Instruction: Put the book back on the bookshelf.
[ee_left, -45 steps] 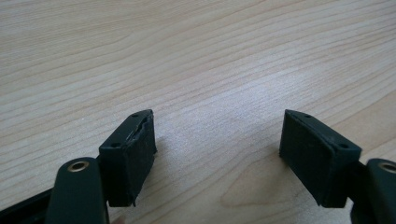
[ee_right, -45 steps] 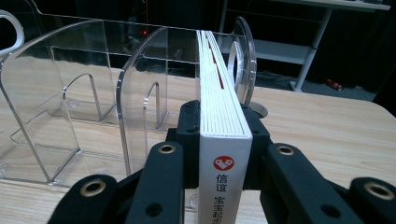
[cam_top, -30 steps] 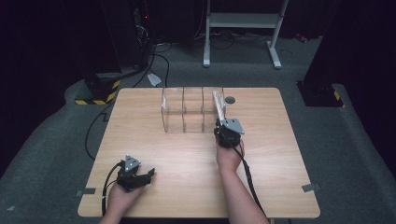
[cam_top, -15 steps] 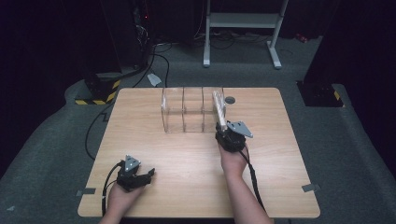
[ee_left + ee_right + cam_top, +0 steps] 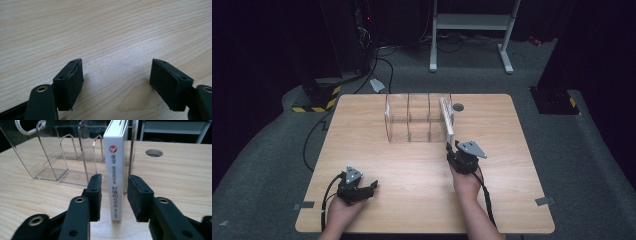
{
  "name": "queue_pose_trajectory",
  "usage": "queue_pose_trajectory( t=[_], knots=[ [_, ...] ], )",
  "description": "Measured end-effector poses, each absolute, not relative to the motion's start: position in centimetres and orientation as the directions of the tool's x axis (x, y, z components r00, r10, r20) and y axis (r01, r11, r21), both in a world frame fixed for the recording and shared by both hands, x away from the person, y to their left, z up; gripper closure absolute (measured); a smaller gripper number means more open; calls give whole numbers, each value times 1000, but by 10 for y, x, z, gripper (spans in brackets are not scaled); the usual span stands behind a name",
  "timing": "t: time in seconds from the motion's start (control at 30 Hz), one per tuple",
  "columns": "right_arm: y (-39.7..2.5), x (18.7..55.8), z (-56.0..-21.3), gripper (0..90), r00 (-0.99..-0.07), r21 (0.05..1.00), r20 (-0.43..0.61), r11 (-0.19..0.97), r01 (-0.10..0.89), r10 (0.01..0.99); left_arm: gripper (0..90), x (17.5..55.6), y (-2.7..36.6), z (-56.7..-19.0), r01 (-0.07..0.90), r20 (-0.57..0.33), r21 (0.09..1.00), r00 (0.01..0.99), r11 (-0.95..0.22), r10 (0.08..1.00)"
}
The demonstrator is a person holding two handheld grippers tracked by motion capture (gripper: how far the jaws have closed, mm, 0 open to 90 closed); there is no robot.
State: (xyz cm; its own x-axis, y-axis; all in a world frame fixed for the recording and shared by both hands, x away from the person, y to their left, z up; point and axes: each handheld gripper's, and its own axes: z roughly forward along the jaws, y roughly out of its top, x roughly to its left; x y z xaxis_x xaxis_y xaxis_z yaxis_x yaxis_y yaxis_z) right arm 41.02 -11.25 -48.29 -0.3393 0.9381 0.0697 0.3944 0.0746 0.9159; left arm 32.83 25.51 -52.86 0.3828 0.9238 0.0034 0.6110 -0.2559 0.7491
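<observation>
A: While the right tool [image 5: 112,195] stood open, its jaws flanking the white book [image 5: 116,167] untouched, where was the book?

B: Upright in the clear rack's [image 5: 412,120] end slot. Stiff, light, glossy; it seemed best pinched across the spine. The left tool [image 5: 116,82] rested open on the counter [image 5: 412,170].

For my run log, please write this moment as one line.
right gripper: open, jaws flank white book | white book: upright, end slot of clear acrylic rack | left gripper: open, over wooden table
</observation>
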Motion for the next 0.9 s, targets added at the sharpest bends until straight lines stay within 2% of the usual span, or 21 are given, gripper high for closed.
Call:
queue_pose_trajectory(
  t=[0.33,0.4,0.47,0.9],
  knots=[
    [-106,418,-490,672,-326,905,71,77,418,943,268,328,255,-529,610,2,750,383,-254,924],
    [-106,420,-490,722,-319,906,81,64,419,944,268,328,255,-529,610,3,750,383,-255,924],
    [-105,421,-490,730,-304,903,83,57,426,949,268,328,255,-529,610,3,750,383,-255,924],
    [-97,423,-490,735,-260,906,91,29,423,961,268,328,255,-529,610,3,750,383,-255,924]
  ],
)
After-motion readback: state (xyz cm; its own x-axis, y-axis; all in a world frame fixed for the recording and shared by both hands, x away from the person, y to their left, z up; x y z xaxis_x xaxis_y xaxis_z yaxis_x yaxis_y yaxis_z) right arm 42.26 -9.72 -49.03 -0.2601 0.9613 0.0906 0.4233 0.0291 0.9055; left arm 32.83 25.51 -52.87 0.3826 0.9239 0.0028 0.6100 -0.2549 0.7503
